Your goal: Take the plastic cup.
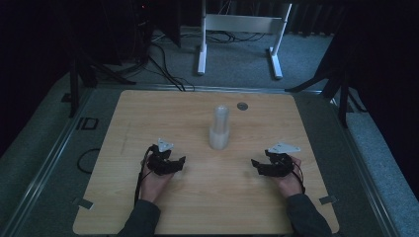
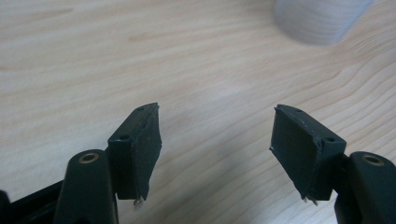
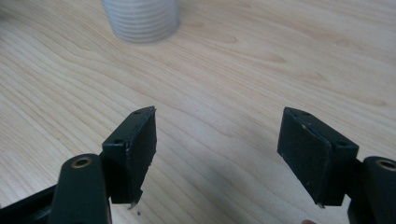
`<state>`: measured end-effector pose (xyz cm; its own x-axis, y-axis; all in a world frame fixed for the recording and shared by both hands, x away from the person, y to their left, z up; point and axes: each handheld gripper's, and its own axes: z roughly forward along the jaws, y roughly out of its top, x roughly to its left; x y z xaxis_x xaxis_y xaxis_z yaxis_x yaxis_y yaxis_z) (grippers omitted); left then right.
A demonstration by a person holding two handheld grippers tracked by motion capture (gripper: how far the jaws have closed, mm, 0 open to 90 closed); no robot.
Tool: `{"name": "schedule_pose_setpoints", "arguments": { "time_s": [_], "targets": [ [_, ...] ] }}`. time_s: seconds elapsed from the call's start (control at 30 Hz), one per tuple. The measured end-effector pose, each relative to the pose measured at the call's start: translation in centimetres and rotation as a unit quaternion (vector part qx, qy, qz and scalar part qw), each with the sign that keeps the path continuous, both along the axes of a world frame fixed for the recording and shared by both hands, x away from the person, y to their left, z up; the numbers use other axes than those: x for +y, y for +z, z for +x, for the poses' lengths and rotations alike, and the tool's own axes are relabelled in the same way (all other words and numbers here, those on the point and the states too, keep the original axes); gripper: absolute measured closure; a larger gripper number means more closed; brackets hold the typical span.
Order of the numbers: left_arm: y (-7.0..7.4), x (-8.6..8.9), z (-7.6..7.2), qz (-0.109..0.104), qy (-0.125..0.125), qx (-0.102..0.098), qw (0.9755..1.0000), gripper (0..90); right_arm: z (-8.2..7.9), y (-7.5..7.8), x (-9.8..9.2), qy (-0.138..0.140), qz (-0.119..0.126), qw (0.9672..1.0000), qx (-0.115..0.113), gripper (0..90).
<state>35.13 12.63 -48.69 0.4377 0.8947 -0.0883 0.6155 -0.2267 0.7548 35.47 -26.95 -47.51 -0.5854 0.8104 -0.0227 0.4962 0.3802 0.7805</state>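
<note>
Between open tongs, left [image 1: 182,159] and right [image 1: 254,162]: cup stack [image 1: 219,128], bare tabletop [image 1: 148,113] around.

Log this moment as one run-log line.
left gripper: open, nothing between fingers | right gripper: open, nothing between fingers | stack of clear cups: upright, mid-table, untouched | table: both hands resting near edge

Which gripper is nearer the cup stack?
About equal: the cup stack stands between them, left gripper perhaps marginally nearer than right gripper. Both are open, empty.
</note>
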Motion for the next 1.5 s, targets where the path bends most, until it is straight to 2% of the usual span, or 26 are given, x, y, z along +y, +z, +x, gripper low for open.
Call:
{"name": "schedule_pose_setpoints", "arguments": {
  "time_s": [0.13,0.17,0.4,0.5,0.6,0.63,0.67,0.77,0.9,1.3,1.33,1.37,1.43,1.5],
  "targets": [
    [0.8,-0.5,0.4,-0.013,-0.014,-0.011,0.9998,35.1,0.0,0.7,0.3,0.010,0.003,0.9999,-0.008,29.4],
    [1.3,-0.9,0.7,-0.013,-0.026,-0.017,0.9994,35.1,0.0,1.1,0.5,0.013,0.008,0.9998,-0.010,30.6],
    [2.3,-2.1,1.3,-0.010,-0.060,-0.030,0.9977,35.0,0.5,2.5,1.1,0.028,0.014,0.9994,-0.018,32.8],
    [2.9,-3.3,2.1,-0.015,-0.085,-0.045,0.9953,34.7,0.8,3.4,1.7,0.039,0.017,0.9988,-0.023,33.6],
    [3.0,-3.7,2.3,-0.014,-0.089,-0.049,0.9947,34.6,0.9,3.5,1.8,0.041,0.018,0.9987,-0.024,33.7],
    [3.2,-4.5,2.9,-0.015,-0.100,-0.053,0.9935,34.6,1.1,3.8,2.0,0.044,0.019,0.9985,-0.026,34.1],
    [3.2,-4.7,3.1,-0.015,-0.103,-0.055,0.9930,33.5,1.5,4.6,2.4,0.051,0.021,0.9980,-0.030,34.2],
    [3.5,-5.7,3.6,-0.008,-0.116,-0.060,0.9914,32.5,1.8,5.4,3.0,0.057,0.020,0.9976,-0.035,34.1],
    [3.7,-6.6,4.2,-0.020,-0.123,-0.063,0.9902,31.9,2.4,6.3,3.8,0.065,0.020,0.9969,-0.040,32.4],
    [3.8,-9.0,5.5,-0.022,-0.125,-0.087,0.9881,24.2,4.1,8.4,6.2,0.085,0.018,0.9949,-0.050,28.6],
    [3.8,-9.1,5.6,-0.021,-0.127,-0.088,0.9878,23.9,4.2,8.5,6.4,0.086,0.018,0.9948,-0.050,27.9],
    [3.7,-9.2,5.7,-0.029,-0.129,-0.084,0.9877,23.3,4.4,8.6,6.6,0.087,0.018,0.9947,-0.052,26.9],
    [3.6,-9.4,5.9,-0.033,-0.124,-0.082,0.9884,20.8,4.5,8.7,6.7,0.087,0.019,0.9946,-0.052,26.3],
    [3.3,-9.6,6.2,-0.034,-0.124,-0.078,0.9887,19.5,4.9,9.0,7.0,0.089,0.029,0.9944,-0.050,24.9]
  ]
}}
